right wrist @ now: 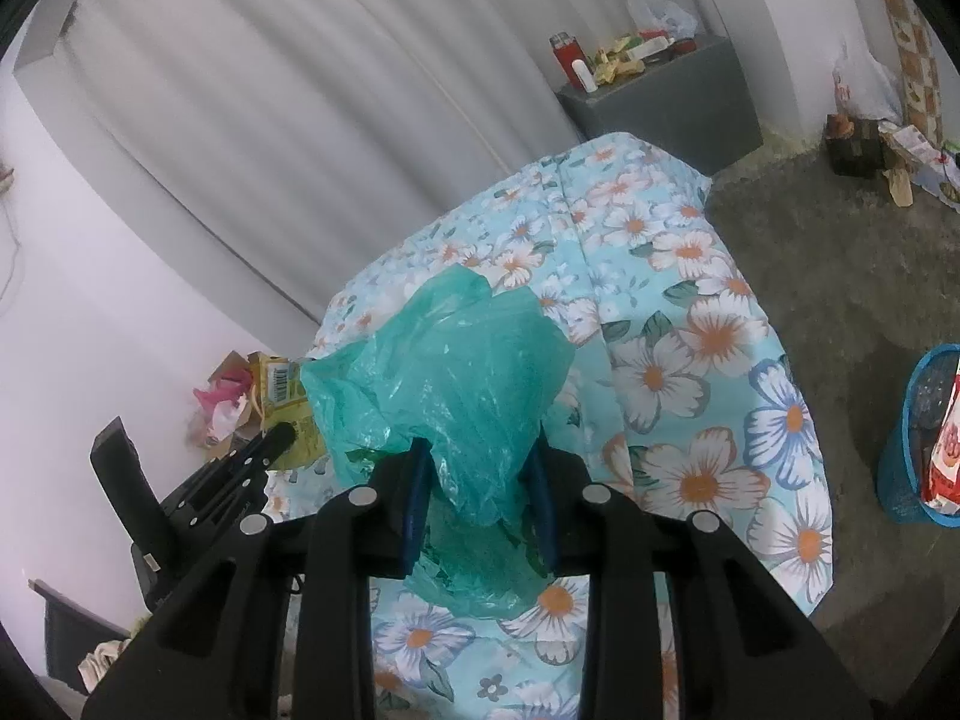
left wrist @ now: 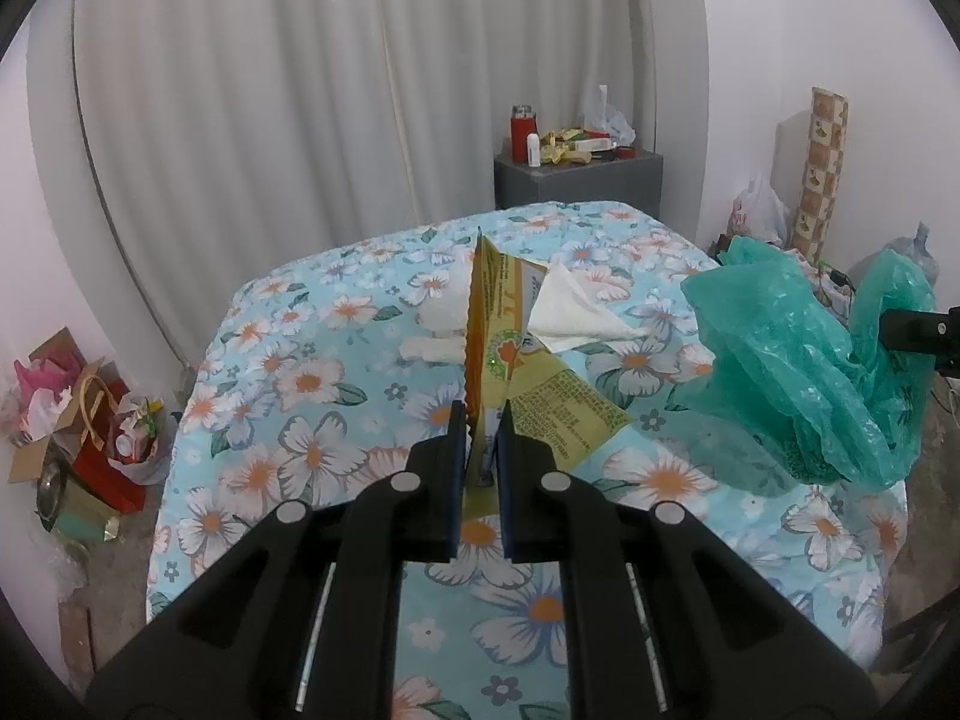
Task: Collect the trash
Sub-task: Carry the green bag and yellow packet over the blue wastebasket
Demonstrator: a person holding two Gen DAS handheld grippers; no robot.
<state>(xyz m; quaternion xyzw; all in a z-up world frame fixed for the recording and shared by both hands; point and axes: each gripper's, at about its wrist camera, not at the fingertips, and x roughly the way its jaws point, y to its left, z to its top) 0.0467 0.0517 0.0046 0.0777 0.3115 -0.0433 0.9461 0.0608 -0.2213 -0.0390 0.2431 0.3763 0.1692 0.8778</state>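
A: Your left gripper [left wrist: 483, 420]?
B: Fingers clamped on the yellow wrapper [left wrist: 510, 360], which you hold upright above the tabletop [left wrist: 312, 420].
A: Your right gripper [right wrist: 480, 462]?
B: Fingers pinching the green bag [right wrist: 456, 378], lifted off the tabletop.
A: Behind the wrapper?
B: White tissue [left wrist: 570, 312] lying on the floral cloth.
A: Farthest?
B: Grey cabinet [left wrist: 576, 180].

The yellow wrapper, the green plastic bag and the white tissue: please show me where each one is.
yellow wrapper [left wrist: 540, 396]: left wrist view, on its printed right flap.
green plastic bag [right wrist: 468, 372]: right wrist view, on its crumpled middle.
white tissue [left wrist: 570, 312]: left wrist view, on its flat middle.
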